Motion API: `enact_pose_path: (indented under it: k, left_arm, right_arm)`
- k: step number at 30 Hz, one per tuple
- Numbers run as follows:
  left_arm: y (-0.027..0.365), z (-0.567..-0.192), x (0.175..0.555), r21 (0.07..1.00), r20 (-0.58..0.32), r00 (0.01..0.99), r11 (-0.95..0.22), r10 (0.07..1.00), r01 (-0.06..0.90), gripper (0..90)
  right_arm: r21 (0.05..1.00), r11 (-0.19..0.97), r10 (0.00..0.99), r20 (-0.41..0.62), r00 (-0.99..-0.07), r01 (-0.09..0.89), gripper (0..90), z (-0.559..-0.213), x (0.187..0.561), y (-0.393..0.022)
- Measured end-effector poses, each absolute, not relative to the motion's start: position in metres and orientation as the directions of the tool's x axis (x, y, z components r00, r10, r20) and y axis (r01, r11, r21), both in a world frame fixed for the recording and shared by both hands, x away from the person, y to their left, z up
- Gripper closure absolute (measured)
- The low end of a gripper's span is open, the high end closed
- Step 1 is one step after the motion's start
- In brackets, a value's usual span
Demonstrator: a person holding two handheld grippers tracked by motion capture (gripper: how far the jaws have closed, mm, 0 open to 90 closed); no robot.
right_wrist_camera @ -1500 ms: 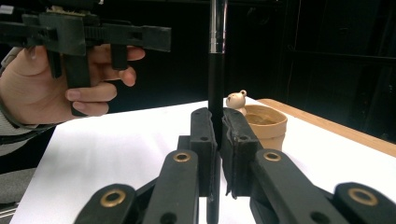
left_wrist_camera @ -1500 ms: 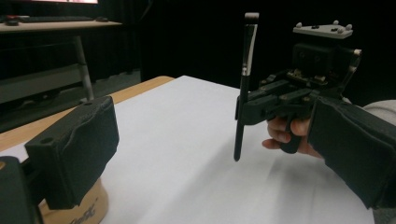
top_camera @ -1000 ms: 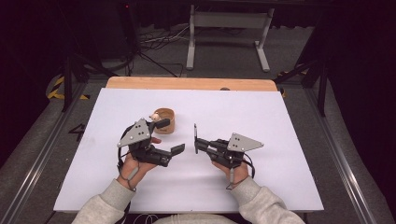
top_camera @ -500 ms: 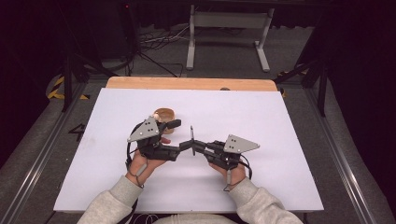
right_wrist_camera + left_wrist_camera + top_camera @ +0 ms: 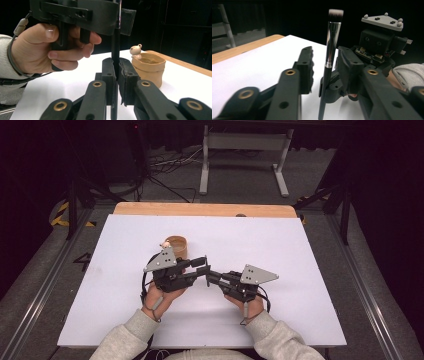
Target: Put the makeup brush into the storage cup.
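A makeup brush (image 5: 333, 37) with a black handle, silver ferrule and pale-tipped bristles stands upright. My right gripper (image 5: 116, 67) is shut on its lower handle. My left gripper (image 5: 324, 57) reaches around the brush higher up. Its jaws have just been closing, with the brush between them. One pad is close against the ferrule, and a gap still shows on the other side. In the high view the left gripper (image 5: 200, 267) and right gripper (image 5: 212, 276) meet tip to tip at the middle of the white table (image 5: 310, 250).
A small tan cup (image 5: 176, 246) with a little bear figure (image 5: 136, 51) on its rim stands just behind the left hand. The cup (image 5: 148, 68) is close beyond the brush. A wooden strip (image 5: 205, 209) edges the far side. Metal stand legs (image 5: 242, 165) rise past it.
The left gripper swung right to the brush held by the right gripper, and its jaws narrowed around it. The right hand stayed put.
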State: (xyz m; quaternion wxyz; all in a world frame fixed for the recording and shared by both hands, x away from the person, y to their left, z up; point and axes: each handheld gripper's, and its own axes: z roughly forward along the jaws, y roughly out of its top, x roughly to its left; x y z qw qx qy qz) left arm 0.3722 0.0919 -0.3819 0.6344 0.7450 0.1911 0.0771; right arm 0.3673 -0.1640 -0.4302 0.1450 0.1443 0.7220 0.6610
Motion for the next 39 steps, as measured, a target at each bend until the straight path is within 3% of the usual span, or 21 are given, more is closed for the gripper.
enact_pose_path:
  k: [9,18,20,24,31,39]
  left_arm:
    - [0.091,-0.383,0.370,0.978,-0.097,0.916,-0.134,0.388,0.161,81.9]
    - [0.090,-0.382,0.368,0.980,-0.067,0.919,-0.149,0.389,0.135,83.0]
    - [0.090,-0.380,0.368,0.979,-0.062,0.918,-0.153,0.393,0.132,83.0]
    - [0.093,-0.376,0.369,0.981,-0.057,0.913,-0.147,0.405,0.127,83.0]
    - [0.100,-0.366,0.373,0.983,-0.055,0.902,-0.136,0.428,0.125,83.0]
    - [0.112,-0.355,0.383,0.985,-0.058,0.871,-0.116,0.488,0.131,83.0]
  right_arm:
    - [0.996,0.087,0.401,-0.016,-0.916,0.021,83.7,-0.431,0.368,-0.164]
    - [0.996,0.084,0.395,-0.011,-0.919,0.024,81.9,-0.431,0.368,-0.164]
    - [0.995,0.092,0.396,-0.013,-0.918,0.026,72.3,-0.430,0.368,-0.164]
    - [0.994,0.107,0.432,-0.014,-0.902,0.036,40.9,-0.421,0.368,-0.164]
    - [0.993,0.110,0.463,-0.007,-0.886,0.050,10.6,-0.411,0.367,-0.170]
    - [0.992,0.109,0.498,-0.003,-0.867,0.060,2.4,-0.401,0.366,-0.183]
